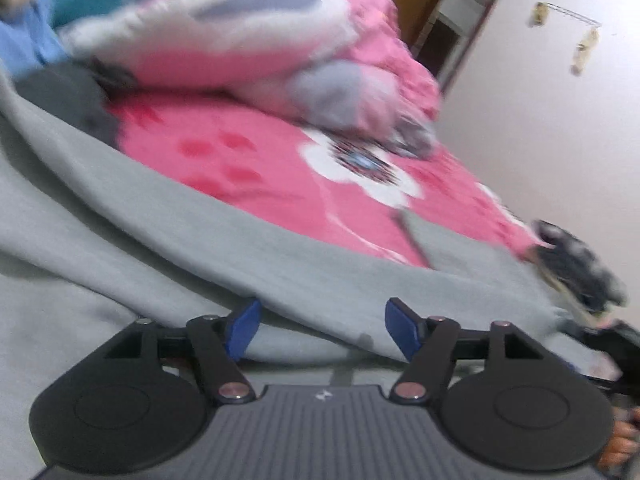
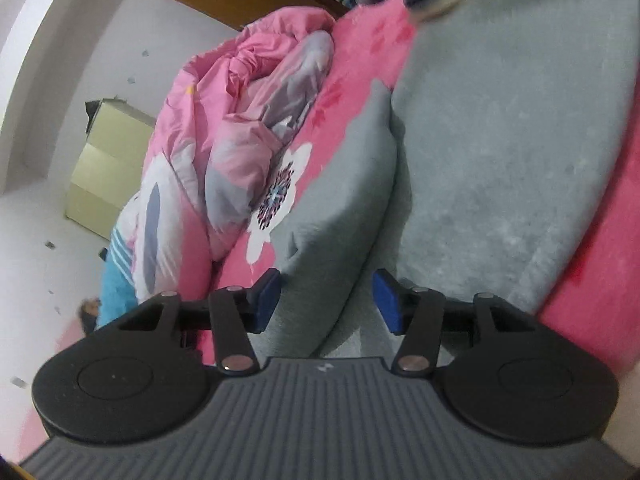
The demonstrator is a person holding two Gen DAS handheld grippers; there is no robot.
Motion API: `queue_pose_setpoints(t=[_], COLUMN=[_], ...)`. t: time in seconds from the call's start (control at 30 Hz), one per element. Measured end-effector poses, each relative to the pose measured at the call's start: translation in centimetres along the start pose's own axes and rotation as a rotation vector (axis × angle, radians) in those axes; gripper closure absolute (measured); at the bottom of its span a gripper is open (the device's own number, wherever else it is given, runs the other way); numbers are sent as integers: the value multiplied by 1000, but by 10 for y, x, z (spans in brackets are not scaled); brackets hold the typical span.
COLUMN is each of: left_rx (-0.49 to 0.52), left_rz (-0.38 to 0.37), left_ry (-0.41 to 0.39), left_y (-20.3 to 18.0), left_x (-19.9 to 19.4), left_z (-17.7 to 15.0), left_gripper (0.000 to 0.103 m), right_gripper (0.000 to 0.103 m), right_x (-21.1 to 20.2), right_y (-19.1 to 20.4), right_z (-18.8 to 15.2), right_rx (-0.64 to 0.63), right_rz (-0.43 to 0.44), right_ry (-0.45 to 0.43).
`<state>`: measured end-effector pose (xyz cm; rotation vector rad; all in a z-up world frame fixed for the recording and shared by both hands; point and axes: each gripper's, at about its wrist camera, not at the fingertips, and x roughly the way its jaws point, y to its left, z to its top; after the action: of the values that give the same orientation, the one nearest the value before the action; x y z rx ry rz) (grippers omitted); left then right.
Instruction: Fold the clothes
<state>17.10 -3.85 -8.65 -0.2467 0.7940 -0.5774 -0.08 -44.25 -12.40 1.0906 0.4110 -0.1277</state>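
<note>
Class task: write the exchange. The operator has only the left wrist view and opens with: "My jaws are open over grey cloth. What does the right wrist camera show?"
Observer: The right gripper is open too, with a fold of the grey garment between its pads, not pinched.
Operator: Any furniture over there?
Observer: A pale yellow cabinet stands against the wall.
Operator: Is the garment flat?
Observer: No, a rounded fold lies doubled beside the main panel, on the pink bedsheet.

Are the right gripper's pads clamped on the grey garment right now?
Apart. The right wrist view shows the right gripper with its jaws spread; a fold of the grey garment lies between them, with a clear gap beside the right pad.
</note>
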Motion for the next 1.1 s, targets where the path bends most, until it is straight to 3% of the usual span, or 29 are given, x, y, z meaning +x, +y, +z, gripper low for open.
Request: queue_pose_setpoints(t=[0.2, 0.43, 0.63, 0.7, 0.8, 0.87, 1.0, 1.1], left_rx=[-38, -63, -135, -176, -235, -225, -106, 14], left_rz=[-92, -161, -91, -45, 3, 3, 10, 12], left_ry=[67, 1, -92, -133, -126, -141, -181, -185], left_y=[-15, -15, 3, 14, 29, 32, 20, 3], left_x=[19, 22, 41, 51, 61, 55, 36, 26], left_z=[-8, 13, 51, 63, 67, 66, 61, 55], left_gripper=[35, 37, 36, 36, 36, 36, 33, 32], right_gripper=[52, 52, 49, 37, 37, 37, 37, 39], right_x=[17, 55, 151, 192, 226, 209, 146, 117], right_y=[3, 49, 104, 109, 104, 93, 65, 57], right_z=[9, 36, 76, 86, 95, 98, 103, 102], right_rx=[25, -87, -202, -221, -236, -197, -100, -155], right_rz=[88, 198, 263, 213, 51, 96, 244, 191], right_ry=[53, 67, 106, 127, 138, 109, 30, 31])
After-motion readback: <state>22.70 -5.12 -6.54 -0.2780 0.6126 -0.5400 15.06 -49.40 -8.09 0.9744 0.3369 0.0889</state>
